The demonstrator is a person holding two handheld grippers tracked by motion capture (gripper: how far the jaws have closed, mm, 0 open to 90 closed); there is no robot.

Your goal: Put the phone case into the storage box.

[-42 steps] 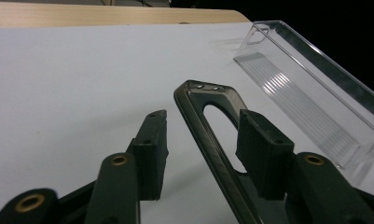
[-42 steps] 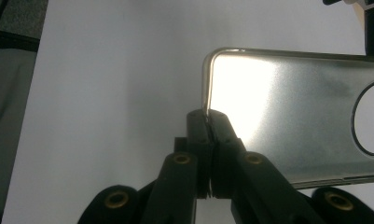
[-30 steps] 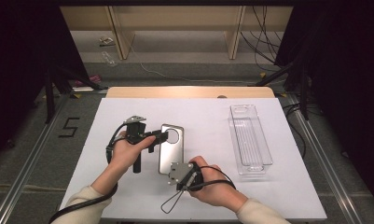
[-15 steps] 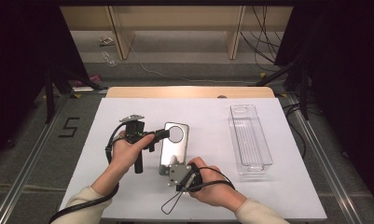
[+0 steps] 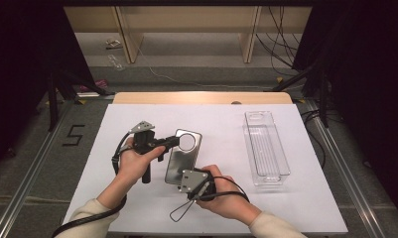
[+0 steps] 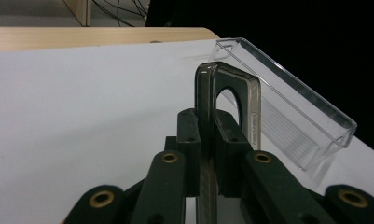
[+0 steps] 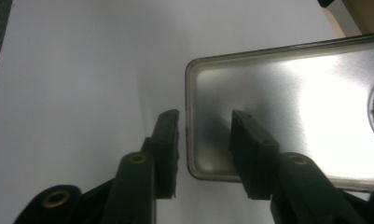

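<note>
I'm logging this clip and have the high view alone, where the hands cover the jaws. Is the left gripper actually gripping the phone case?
Observer: Yes. In the left gripper view the left gripper is clamped on the edge of the phone case, pads pressed on both sides of its wall.
Operator: And the right gripper?
Observer: The right gripper stands open; its jaws have just been opening. They straddle the case's short end with gaps on both sides.
Operator: Is the case flat on the table?
Observer: No. From the left gripper it stands on edge, its camera cutout end rising above the jaws.
Operator: What is beyond it?
Observer: The clear plastic tray, apart from the case.
</note>
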